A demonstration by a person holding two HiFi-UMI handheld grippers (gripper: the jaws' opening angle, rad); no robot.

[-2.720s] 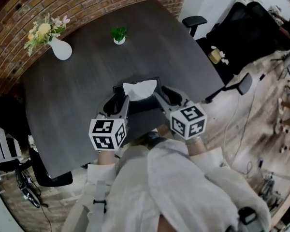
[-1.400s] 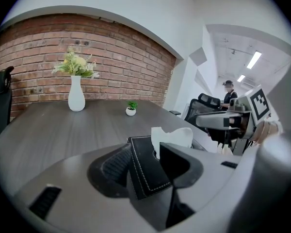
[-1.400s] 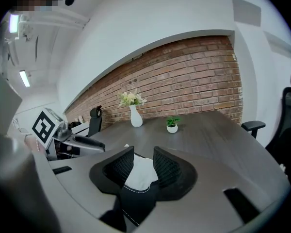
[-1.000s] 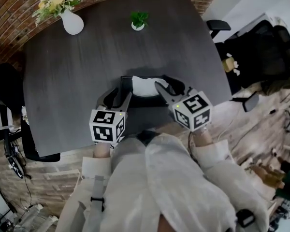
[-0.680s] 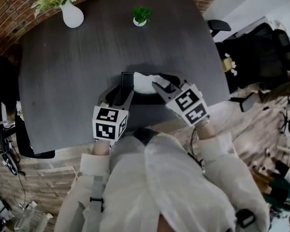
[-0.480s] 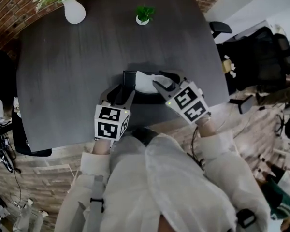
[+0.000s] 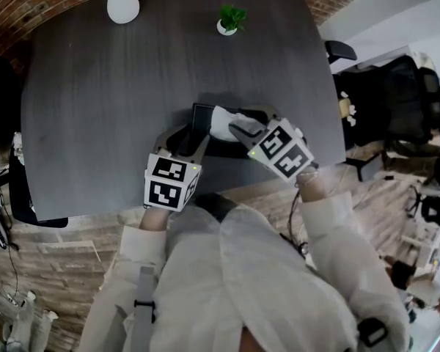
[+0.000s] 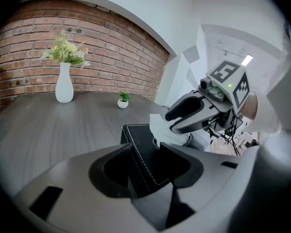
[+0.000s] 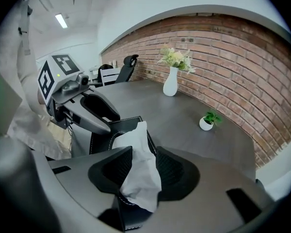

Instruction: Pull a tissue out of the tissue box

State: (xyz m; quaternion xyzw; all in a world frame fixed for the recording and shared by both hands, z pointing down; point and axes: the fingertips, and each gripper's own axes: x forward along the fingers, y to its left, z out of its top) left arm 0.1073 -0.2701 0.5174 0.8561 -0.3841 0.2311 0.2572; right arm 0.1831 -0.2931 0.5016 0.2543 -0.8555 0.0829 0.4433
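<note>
A black tissue box (image 7: 202,117) with white stitching lies near the front edge of the dark table (image 7: 95,101). A white tissue (image 7: 222,122) stands up out of its slot. My right gripper (image 7: 246,125) reaches down over the slot. In the right gripper view, its jaws are opening and the tissue (image 9: 137,147) hangs loosely between them, above the box (image 9: 100,142). My left gripper (image 7: 190,138) is at the box's left end. Its jaws (image 8: 145,165) are closed on the end of the box (image 8: 143,144). The tissue (image 8: 158,126) shows beyond, under the right gripper's fingers (image 8: 184,116).
A white vase (image 7: 122,3) with flowers and a small potted plant (image 7: 231,19) stand at the table's far side. Office chairs (image 7: 391,97) stand on the right beside the table. A brick wall (image 9: 233,52) runs behind the table.
My right gripper has rolled and sunk over the tissue, and its jaws have spread wider. The left gripper has stayed on the box.
</note>
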